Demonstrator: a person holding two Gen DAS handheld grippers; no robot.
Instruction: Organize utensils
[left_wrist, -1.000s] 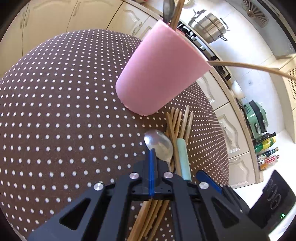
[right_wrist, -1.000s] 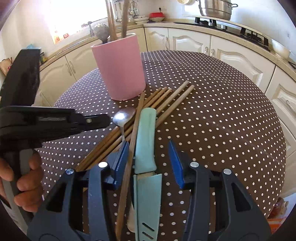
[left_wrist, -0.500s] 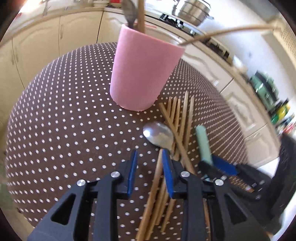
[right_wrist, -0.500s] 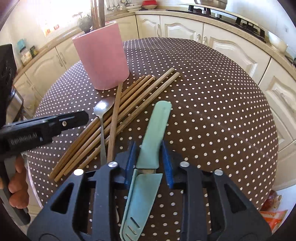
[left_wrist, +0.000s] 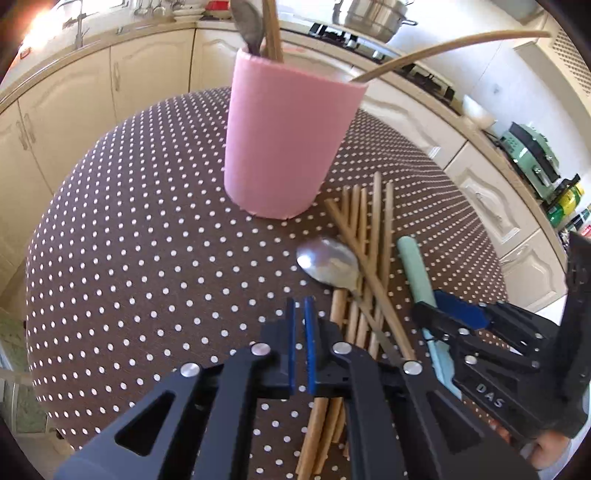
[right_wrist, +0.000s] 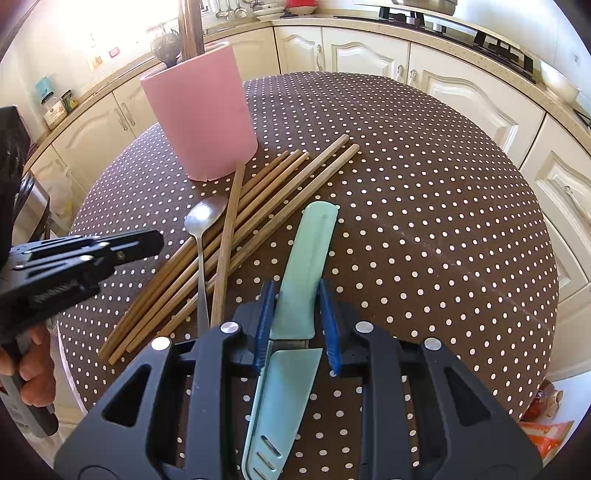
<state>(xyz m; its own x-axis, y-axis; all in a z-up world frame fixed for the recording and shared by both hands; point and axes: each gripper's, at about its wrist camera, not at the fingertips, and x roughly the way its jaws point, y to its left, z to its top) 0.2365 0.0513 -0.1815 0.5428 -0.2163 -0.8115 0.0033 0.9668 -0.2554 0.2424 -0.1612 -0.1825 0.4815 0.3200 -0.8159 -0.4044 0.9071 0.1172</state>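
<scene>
A pink cup (left_wrist: 288, 147) (right_wrist: 203, 122) stands on the dotted tablecloth with a spoon and wooden sticks in it. In front of it lie several wooden chopsticks (left_wrist: 369, 221) (right_wrist: 280, 184) and a metal spoon (left_wrist: 328, 260) (right_wrist: 203, 221). My right gripper (right_wrist: 297, 314) (left_wrist: 439, 314) is shut on the handle of a teal knife (right_wrist: 310, 251) (left_wrist: 413, 269), whose teal sheath runs back between the fingers. My left gripper (left_wrist: 299, 306) (right_wrist: 157, 242) is shut with nothing in it, just left of the chopstick pile.
The round table's brown dotted cloth (left_wrist: 147, 258) has bare room to the left of the cup and to the right of the knife (right_wrist: 443, 221). Cream cabinets and a hob ring the table. A hand (right_wrist: 33, 362) holds the left gripper.
My left gripper opened over the chopsticks, then shut again empty, rolling and shifting left of the pile. My right gripper closed on the teal knife handle.
</scene>
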